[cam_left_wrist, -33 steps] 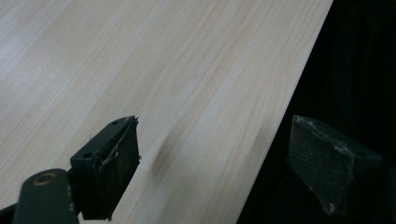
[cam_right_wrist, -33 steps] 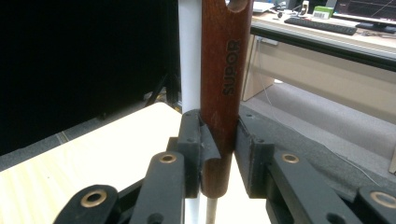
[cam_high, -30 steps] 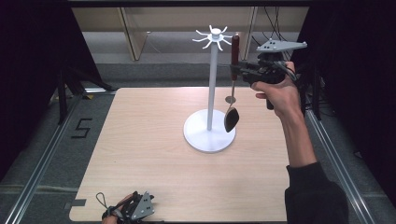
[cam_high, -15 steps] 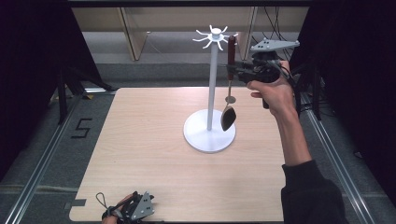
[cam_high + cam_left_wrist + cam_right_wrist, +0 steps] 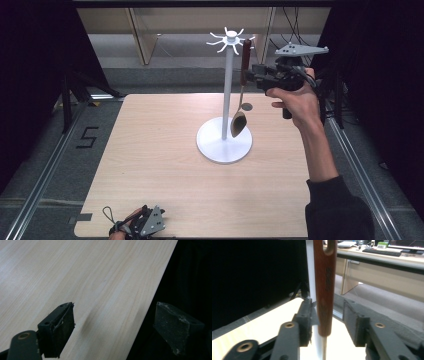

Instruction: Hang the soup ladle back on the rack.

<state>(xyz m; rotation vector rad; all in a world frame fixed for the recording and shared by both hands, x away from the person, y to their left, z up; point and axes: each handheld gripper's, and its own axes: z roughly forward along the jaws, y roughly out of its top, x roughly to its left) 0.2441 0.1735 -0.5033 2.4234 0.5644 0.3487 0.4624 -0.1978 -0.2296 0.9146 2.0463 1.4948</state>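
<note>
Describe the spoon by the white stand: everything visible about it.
The spoon hangs upright beside the white stand's pole, bowl down above the round base. It has a reddish-brown, wooden-looking handle with a slotted hole at the top, a thin metal shaft and a golden-looking bowl. Its top is level with the stand's hooks; whether it hangs on one is unclear. The right gripper brackets the handle's lower end, jaws apart.

Light wooden table (image 5: 165,165), white round-based stand (image 5: 224,145) on it, left tool (image 5: 142,224) seemingly resting at near edge
</note>
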